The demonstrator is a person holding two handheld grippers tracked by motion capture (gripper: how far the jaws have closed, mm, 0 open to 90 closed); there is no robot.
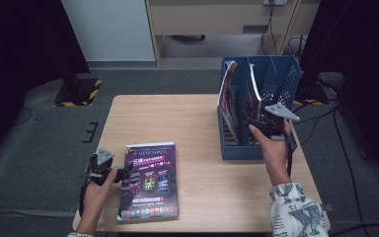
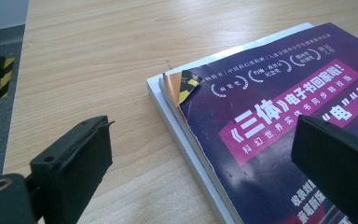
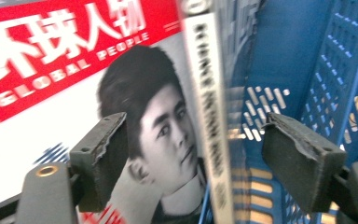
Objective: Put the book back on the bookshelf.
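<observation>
A small stack of magazines (image 1: 149,180) with a dark purple cover (image 2: 279,116) lies flat at the table's near left. My left gripper (image 1: 123,174) is open at the stack's left edge, one jaw over bare wood and the other over the cover (image 2: 200,158). A blue file rack (image 1: 281,79) stands at the right with magazines upright in its slots. My right gripper (image 1: 257,126) is at the rack's front, open. Its jaws (image 3: 193,140) straddle the spine (image 3: 209,102) of a red and white magazine (image 3: 65,60) without touching it.
The wooden table (image 1: 187,118) has free room in the middle and at the back left. A yellow-and-black striped stand base (image 1: 79,91) sits on the grey carpet beyond the table's far left corner. Cables (image 1: 325,118) trail on the floor at the right.
</observation>
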